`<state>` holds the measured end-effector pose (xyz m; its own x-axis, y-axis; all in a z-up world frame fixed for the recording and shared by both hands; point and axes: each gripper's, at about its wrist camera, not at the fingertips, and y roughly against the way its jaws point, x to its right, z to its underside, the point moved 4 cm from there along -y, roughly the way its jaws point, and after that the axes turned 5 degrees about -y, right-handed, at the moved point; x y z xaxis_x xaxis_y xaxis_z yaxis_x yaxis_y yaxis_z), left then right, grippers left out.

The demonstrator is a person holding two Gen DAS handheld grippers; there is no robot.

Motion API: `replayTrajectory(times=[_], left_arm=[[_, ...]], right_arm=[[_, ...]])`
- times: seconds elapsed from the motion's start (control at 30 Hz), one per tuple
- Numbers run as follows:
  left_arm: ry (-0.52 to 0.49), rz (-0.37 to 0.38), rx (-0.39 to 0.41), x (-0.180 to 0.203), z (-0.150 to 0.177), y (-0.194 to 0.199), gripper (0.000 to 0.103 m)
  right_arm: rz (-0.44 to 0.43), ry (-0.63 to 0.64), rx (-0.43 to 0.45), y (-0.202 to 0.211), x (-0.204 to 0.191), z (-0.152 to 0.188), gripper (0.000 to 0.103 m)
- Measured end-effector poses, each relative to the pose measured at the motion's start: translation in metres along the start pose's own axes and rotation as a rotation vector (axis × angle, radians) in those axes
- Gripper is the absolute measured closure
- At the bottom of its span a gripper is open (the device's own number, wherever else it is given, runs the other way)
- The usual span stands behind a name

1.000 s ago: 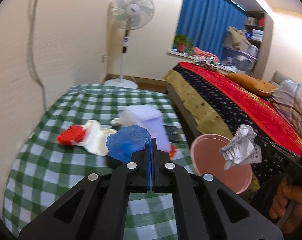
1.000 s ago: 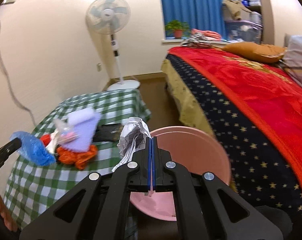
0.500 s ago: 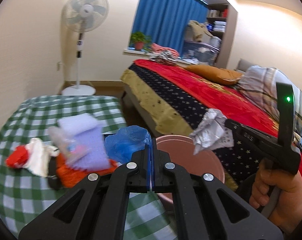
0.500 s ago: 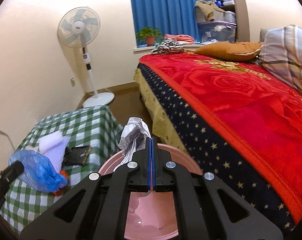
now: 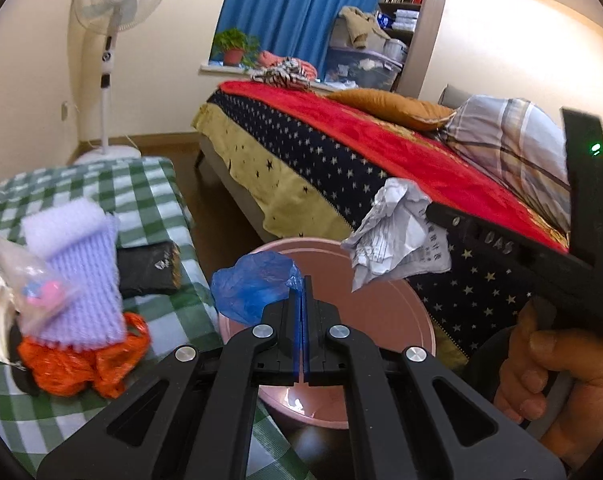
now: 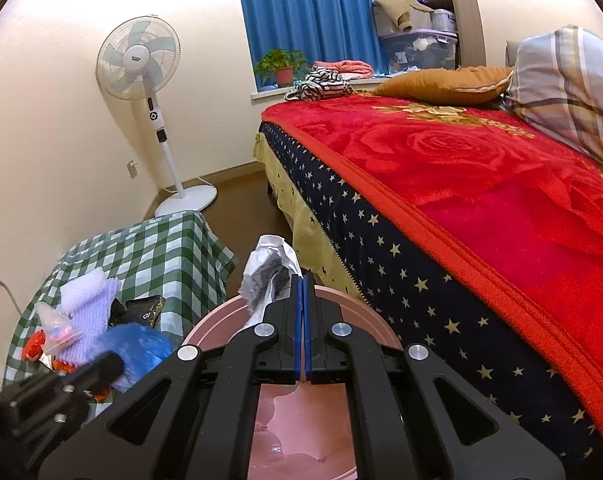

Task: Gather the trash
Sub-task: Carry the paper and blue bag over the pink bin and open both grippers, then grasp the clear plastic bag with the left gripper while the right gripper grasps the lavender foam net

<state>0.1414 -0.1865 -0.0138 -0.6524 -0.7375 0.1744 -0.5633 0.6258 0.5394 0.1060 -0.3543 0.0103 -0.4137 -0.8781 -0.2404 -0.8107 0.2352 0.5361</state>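
Note:
My left gripper (image 5: 303, 280) is shut on a crumpled blue plastic bag (image 5: 253, 288) and holds it over the near rim of a pink bin (image 5: 385, 312) on the floor. My right gripper (image 6: 303, 278) is shut on a crumpled white paper ball (image 6: 269, 272) above the same pink bin (image 6: 301, 420). In the left wrist view the paper ball (image 5: 397, 236) hangs over the bin's far side. The blue bag also shows in the right wrist view (image 6: 137, 348).
A green checked table (image 5: 141, 200) on the left holds a purple knitted piece (image 5: 77, 272), an orange plastic bag (image 5: 81, 356), a clear packet (image 5: 25, 280) and a black wallet (image 5: 147, 268). A bed with a red blanket (image 6: 481, 184) stands right. A standing fan (image 6: 141, 64) is behind.
Both grippers have swung right from the table to above the pink bin, carrying the blue bag and the paper ball. Both stay shut.

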Motion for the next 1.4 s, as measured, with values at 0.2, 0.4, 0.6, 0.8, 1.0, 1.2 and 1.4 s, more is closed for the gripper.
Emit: replayTrajectory(times=[0.2, 0.4, 0.6, 0.8, 1.0, 1.2, 1.4], left_arm=[[0.027, -0.021, -0.032, -0.006, 0.007, 0.0, 0.068], [0.06, -0.072, -0.035, -0.019, 0.016, 0.018, 0.068], [0.07, -0.12, -0.02, -0.028, 0.024, 0.044, 0.069], [0.103, -0.192, 0.013, -0.047, 0.03, 0.077, 0.073], [0.151, -0.279, 0.05, -0.068, 0.031, 0.095, 0.074], [0.192, -0.371, 0.074, -0.091, 0.027, 0.099, 0.074], [0.24, -0.437, 0.089, -0.117, 0.023, 0.091, 0.073]], right_arm=[[0.01, -0.012, -0.04, -0.009, 0.001, 0.005, 0.045], [-0.005, -0.001, -0.029, -0.004, -0.003, 0.007, 0.045], [-0.051, 0.03, -0.016, 0.002, -0.015, 0.011, 0.047], [-0.119, 0.047, 0.002, 0.011, -0.032, 0.017, 0.056], [-0.187, 0.054, 0.012, 0.022, -0.049, 0.021, 0.069], [-0.238, 0.065, -0.001, 0.023, -0.067, 0.027, 0.07], [-0.274, 0.092, -0.02, 0.016, -0.081, 0.032, 0.07]])
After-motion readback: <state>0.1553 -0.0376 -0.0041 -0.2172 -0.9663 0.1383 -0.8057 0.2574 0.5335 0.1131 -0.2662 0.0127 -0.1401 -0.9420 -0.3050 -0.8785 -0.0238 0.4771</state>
